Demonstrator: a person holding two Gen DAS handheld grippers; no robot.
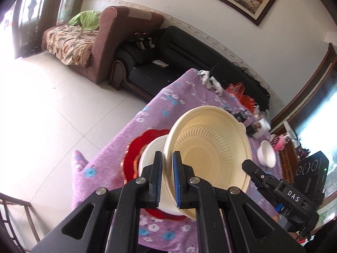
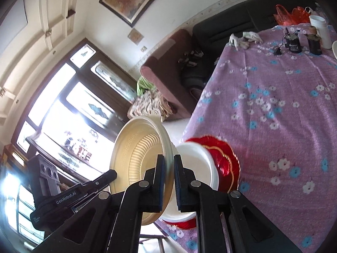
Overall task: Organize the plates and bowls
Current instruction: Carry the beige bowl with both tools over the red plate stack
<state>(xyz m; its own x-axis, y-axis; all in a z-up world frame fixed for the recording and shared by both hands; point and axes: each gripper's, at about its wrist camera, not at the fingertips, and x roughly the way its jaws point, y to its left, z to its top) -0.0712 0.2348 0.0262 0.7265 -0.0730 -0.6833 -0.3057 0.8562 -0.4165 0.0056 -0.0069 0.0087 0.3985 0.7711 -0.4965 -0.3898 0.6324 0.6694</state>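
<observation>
A cream ribbed plastic bowl [image 1: 212,149] is held tilted on edge above a white bowl [image 1: 150,154] that rests on a red scalloped plate [image 1: 134,158]. My left gripper [image 1: 167,179] is shut on the cream bowl's rim. My right gripper [image 2: 168,181] is shut on the opposite rim of the same cream bowl [image 2: 134,156]. The white bowl [image 2: 200,166] and red plate [image 2: 225,164] sit by the table's near corner. The right gripper also shows in the left wrist view [image 1: 259,175]. A small white bowl [image 1: 266,156] stands further along the table.
The table has a purple flowered cloth [image 2: 273,105]. At its far end are black devices [image 2: 294,42], a white cup [image 2: 321,31], a crumpled white cloth [image 2: 244,38] and red bags [image 2: 288,14]. A black sofa [image 1: 168,63] and brown sofa [image 1: 101,40] stand beyond.
</observation>
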